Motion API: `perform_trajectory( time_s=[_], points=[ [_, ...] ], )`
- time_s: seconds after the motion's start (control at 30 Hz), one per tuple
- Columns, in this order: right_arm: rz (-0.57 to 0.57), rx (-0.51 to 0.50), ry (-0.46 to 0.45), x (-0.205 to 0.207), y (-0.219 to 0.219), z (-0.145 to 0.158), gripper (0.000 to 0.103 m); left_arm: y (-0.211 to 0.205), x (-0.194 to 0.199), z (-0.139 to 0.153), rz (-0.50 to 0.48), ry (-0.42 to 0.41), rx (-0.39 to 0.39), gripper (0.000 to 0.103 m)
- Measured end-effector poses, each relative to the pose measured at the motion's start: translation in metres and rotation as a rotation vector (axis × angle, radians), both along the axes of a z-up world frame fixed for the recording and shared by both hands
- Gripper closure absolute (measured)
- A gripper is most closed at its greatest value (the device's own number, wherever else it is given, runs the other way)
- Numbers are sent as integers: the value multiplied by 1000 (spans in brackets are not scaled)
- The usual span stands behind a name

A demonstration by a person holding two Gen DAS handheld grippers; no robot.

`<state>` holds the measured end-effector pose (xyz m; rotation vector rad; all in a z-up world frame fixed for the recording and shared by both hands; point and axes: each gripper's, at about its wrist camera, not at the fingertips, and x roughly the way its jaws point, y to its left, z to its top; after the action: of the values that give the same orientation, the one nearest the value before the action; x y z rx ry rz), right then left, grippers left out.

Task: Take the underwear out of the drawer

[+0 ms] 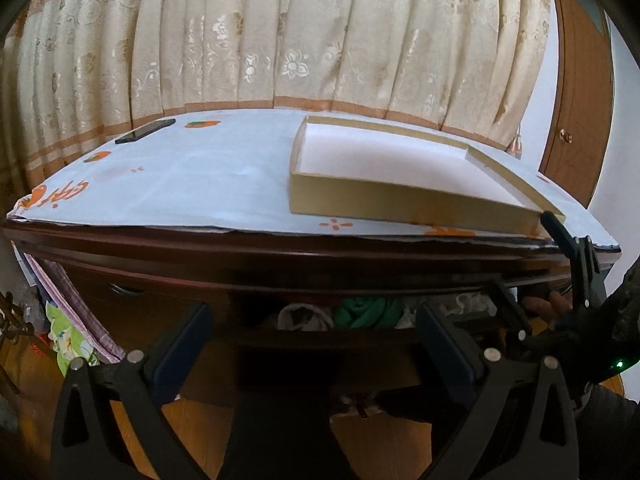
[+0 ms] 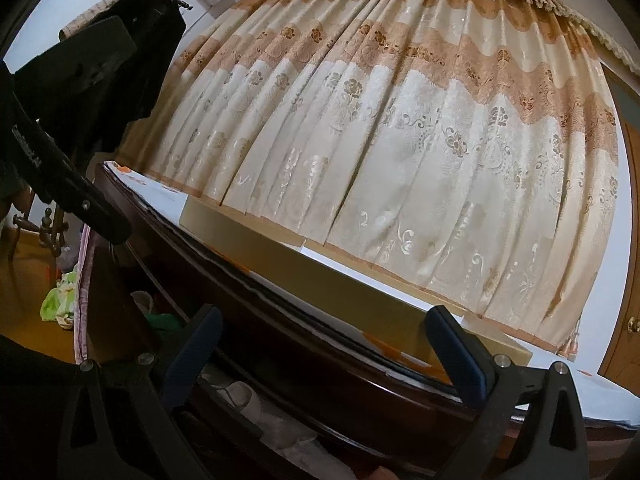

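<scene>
The dark wooden drawer (image 1: 280, 338) stands pulled out under the desk top. Bunched clothes lie in it: a white piece (image 1: 304, 316), a green piece (image 1: 368, 310) and pale lacy fabric (image 1: 460, 304). My left gripper (image 1: 314, 340) is open in front of the drawer, level with its edge, holding nothing. My right gripper (image 1: 576, 264) hovers at the drawer's right end, with a hand (image 1: 544, 304) beside it. In the right wrist view the right gripper (image 2: 328, 348) is open over the drawer's white fabric (image 2: 248, 400); the green piece (image 2: 160, 320) lies further left.
A shallow cardboard box (image 1: 400, 200) sits on the desk's white cloth (image 1: 200, 176) with orange prints. A dark phone (image 1: 146, 131) lies at the back left. Curtains (image 1: 280, 40) hang behind, with a wooden door (image 1: 580, 100) at right. Green-yellow bags (image 1: 64, 336) lie on the floor left.
</scene>
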<state>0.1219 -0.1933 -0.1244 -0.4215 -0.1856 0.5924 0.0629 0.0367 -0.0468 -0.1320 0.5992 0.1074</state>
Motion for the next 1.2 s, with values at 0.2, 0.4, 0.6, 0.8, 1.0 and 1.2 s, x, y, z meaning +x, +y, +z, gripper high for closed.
perform_trajectory(
  time_s=[0.2,0.4,0.6,0.8,1.0,1.2],
  points=[
    [-10,-12,19,-2,-2,2,1,3,-5,0,16,8,-11,0],
    [-15,-23,28,-10,-3,2,1,4,-11,1,10,10,-13,0],
    [-18,-18,49,-17,-6,5,1,3,-17,2,2,3,-13,0],
    [-20,-25,70,-22,-6,5,1,2,-22,6,-4,-1,-13,0],
    [-27,-23,92,-30,-10,5,1,1,-26,10,-11,-12,-8,0],
    [-32,-23,104,-41,-14,6,1,0,-33,16,-18,-29,-7,0]
  ],
)
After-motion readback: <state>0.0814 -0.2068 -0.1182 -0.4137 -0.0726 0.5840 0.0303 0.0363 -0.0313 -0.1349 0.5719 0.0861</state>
